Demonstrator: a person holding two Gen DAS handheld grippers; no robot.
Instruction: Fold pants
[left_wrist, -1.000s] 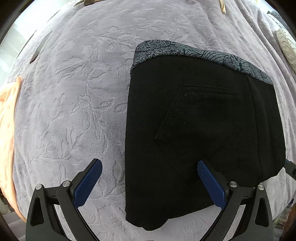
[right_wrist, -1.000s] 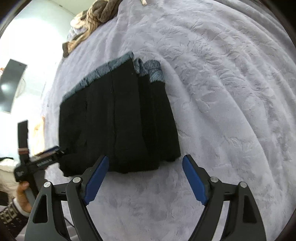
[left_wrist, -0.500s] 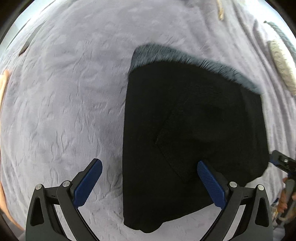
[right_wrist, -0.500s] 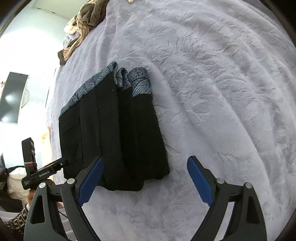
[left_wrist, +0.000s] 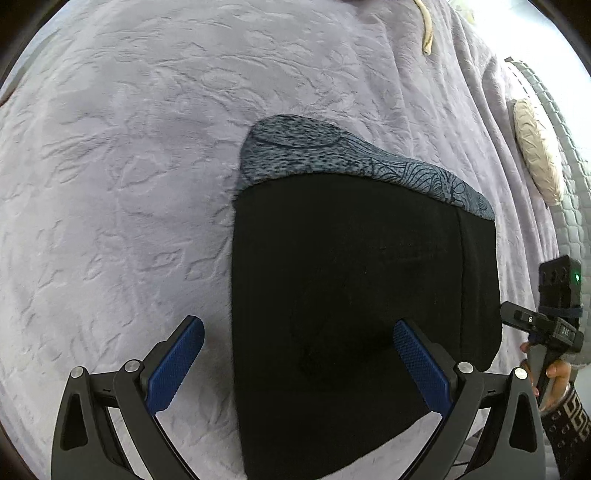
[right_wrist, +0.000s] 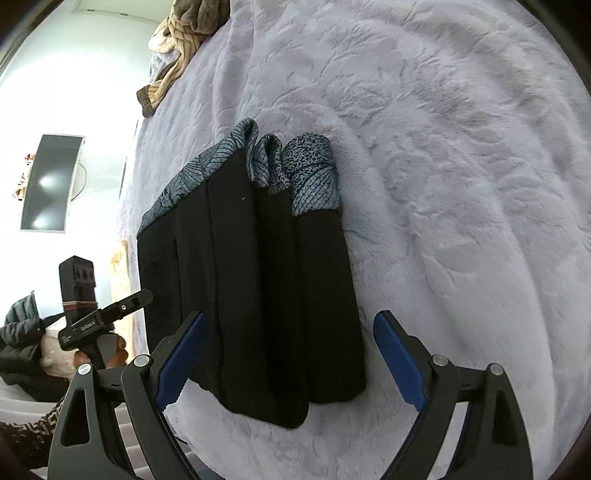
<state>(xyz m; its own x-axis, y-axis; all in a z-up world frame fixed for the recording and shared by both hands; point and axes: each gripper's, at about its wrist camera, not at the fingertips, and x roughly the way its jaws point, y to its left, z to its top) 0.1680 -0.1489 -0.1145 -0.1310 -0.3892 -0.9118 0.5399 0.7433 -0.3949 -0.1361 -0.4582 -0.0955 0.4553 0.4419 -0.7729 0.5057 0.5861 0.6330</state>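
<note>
The left gripper (left_wrist: 298, 363), black-framed with ribbed blue pads, points steeply down with its jaws wide apart and nothing clamped; one pad hangs over the near part of the folded black pants with a blue-grey leaf-print waistband (left_wrist: 354, 295), the other over the pale lilac embossed plush blanket (left_wrist: 118, 192). The right gripper (right_wrist: 290, 360), also tilted down, likewise stands open, straddling the pants' near folded edge without pressing it. The pants lie folded into a stacked rectangle on the blanket, waistband at the far end. In the right wrist view the other gripper's handle, held by a hand (right_wrist: 110, 350) in a patterned sleeve, carries small white lettering too blurred to read. Beyond, a brown knitted throw (right_wrist: 181, 40) is bunched at the blanket's far edge.
</note>
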